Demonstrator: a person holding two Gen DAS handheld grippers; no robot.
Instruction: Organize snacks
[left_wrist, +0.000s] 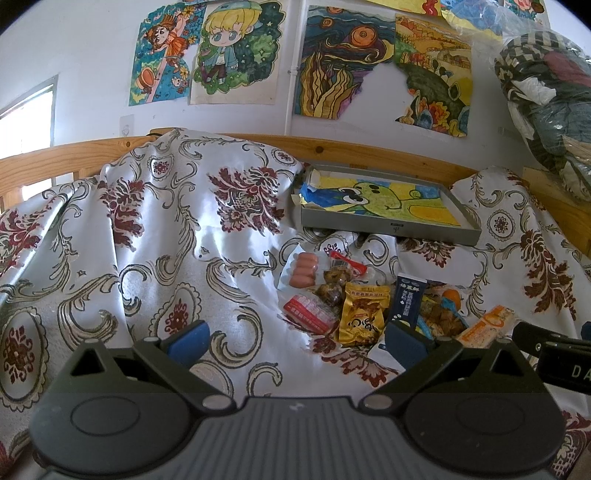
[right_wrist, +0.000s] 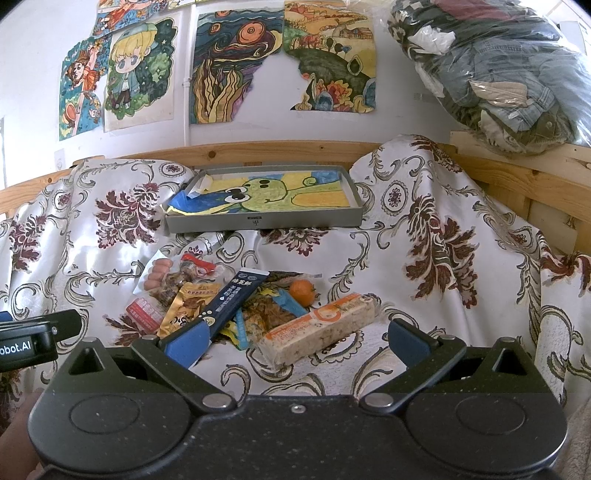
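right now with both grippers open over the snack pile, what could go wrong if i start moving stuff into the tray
The snacks overlap: the dark blue stick pack lies across other packets, so lifting it may drag them along. The small orange sits on rumpled cloth and could roll if nudged. The grey tray rests on bunched fabric, so it might tip under a dropped item. The right hand-held gripper is nearest the long cereal bar.

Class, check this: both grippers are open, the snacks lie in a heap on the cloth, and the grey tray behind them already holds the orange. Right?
Not quite. In the right wrist view, the orange lies among the snacks on the cloth, not in the grey tray.
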